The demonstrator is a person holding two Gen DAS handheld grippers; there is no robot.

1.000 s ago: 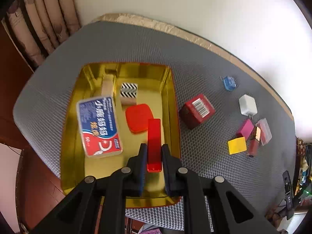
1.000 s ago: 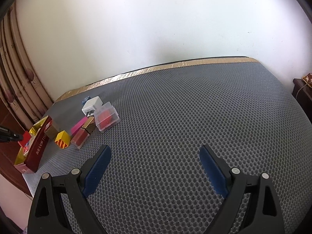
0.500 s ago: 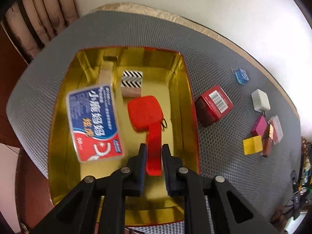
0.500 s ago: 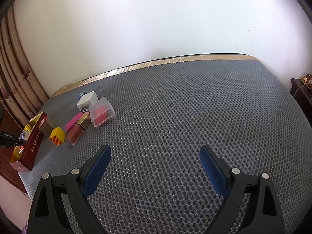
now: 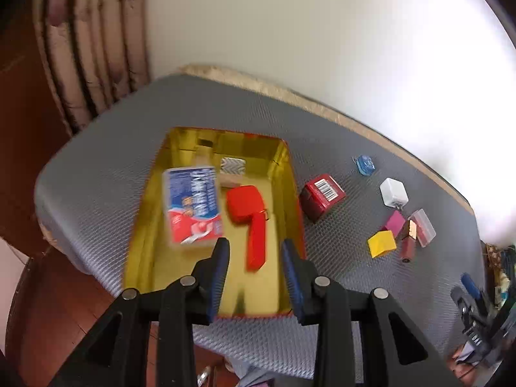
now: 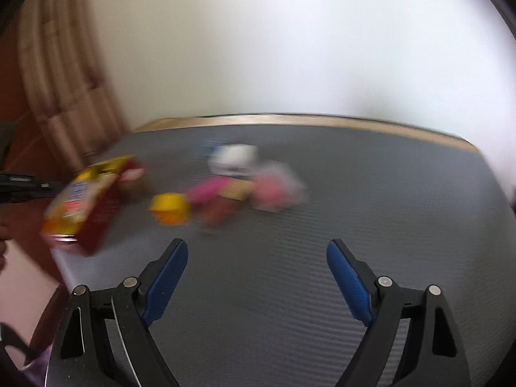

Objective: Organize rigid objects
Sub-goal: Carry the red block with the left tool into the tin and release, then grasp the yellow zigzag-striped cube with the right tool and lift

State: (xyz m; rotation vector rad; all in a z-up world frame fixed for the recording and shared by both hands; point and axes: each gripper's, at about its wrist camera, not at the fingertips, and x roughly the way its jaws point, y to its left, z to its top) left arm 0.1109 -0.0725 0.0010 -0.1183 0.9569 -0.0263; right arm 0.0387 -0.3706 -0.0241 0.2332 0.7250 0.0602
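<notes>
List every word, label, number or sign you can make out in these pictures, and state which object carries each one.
No text can be read.
Blue, white and red box in the gold tray: large print, motion-blurred, unreadable.
Dark red box on the mat: a barcode label, digits too small.
Small blue item: marking too small.
Right wrist view: blurred throughout.

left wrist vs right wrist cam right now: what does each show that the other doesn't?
Left wrist only: the gold tray's inside, with the red bar lying loose between the open left tool, the red square piece and the blue-and-red box; also the dark red barcode box.

Right wrist only: the open right tool over bare grey mat.

Both: the yellow cube, the white block and the pink pieces, badly blurred on the right wrist.
</notes>
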